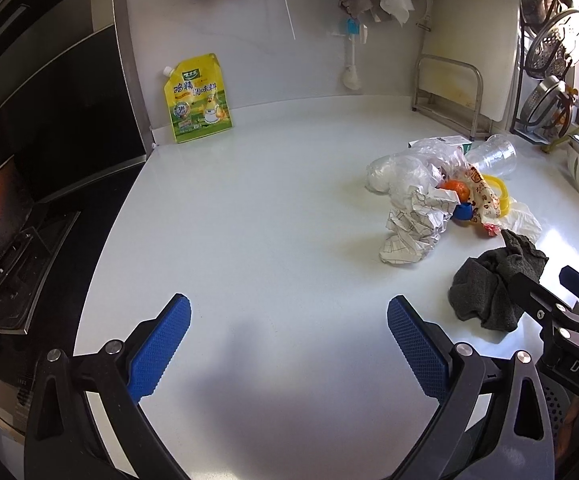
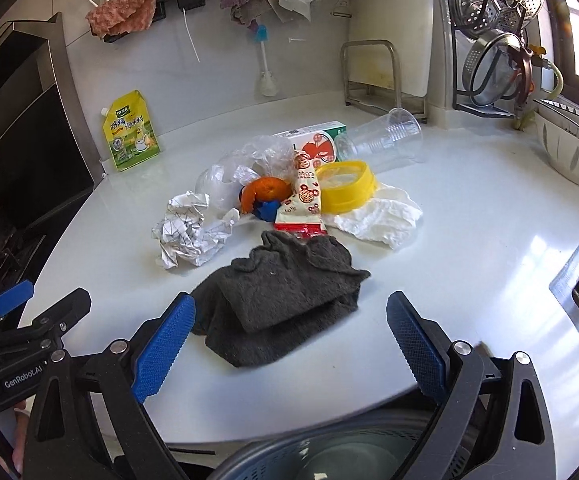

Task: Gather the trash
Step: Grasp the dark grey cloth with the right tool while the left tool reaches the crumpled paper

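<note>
A pile of trash lies on the white counter (image 2: 469, 220): crumpled paper (image 2: 187, 228), orange peel (image 2: 267, 192), a red and white snack wrapper (image 2: 303, 204), a yellow lid (image 2: 345, 184), a white tissue (image 2: 381, 220), a green and white carton (image 2: 317, 142), a clear plastic cup (image 2: 385, 136) on its side and clear plastic bags (image 2: 249, 160). A dark grey cloth (image 2: 281, 300) lies in front of the pile. My right gripper (image 2: 289, 340) is open, its fingers on either side of the cloth's near edge. My left gripper (image 1: 289, 344) is open and empty over bare counter, left of the pile (image 1: 429, 200).
A yellow seasoning pouch (image 1: 197, 100) leans on the back wall at the left. A black stove (image 1: 13, 240) is at the far left. A metal rack (image 2: 373, 76), hanging strainers (image 2: 493, 20) and a bowl (image 2: 573, 152) stand at the right. A grey bin (image 2: 329, 452) sits below the counter's front edge.
</note>
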